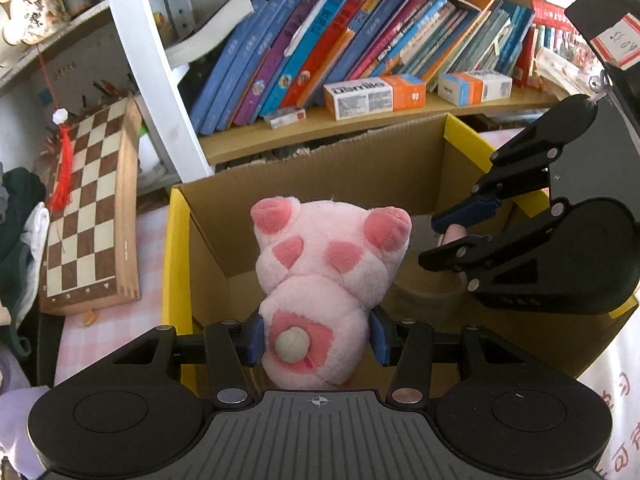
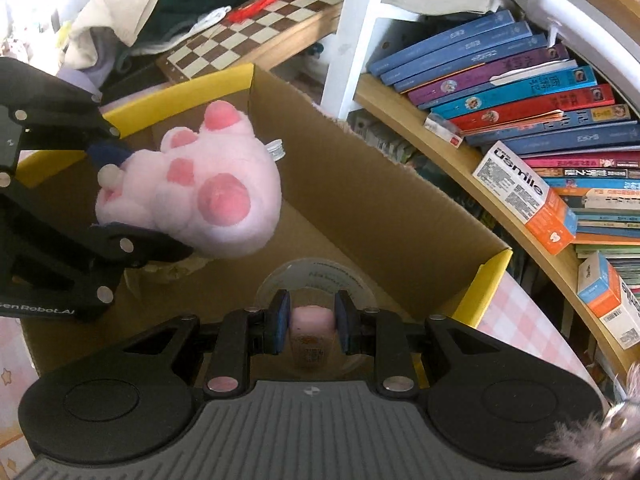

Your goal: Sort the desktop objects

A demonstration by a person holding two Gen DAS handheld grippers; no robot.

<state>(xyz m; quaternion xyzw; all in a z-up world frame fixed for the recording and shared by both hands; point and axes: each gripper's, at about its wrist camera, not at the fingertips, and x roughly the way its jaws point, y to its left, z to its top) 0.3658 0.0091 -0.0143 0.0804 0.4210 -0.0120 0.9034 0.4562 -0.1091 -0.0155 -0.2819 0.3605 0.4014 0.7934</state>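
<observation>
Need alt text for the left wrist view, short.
The left gripper holds a pink plush toy above an open cardboard box. The right gripper, at right, grips a small pink object over the same box. Behind are a bookshelf and chessboard.

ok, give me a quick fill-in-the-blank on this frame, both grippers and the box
1. The left gripper is shut on a pink ____ toy.
2. Both grippers hang over an open ____ box with yellow outer sides.
3. The right gripper is shut on a small bottle with a ____ cap.
4. Left of the box in the left wrist view, a folded ____ leans against the shelf.

Missing words: plush; cardboard; pink; chessboard
</observation>
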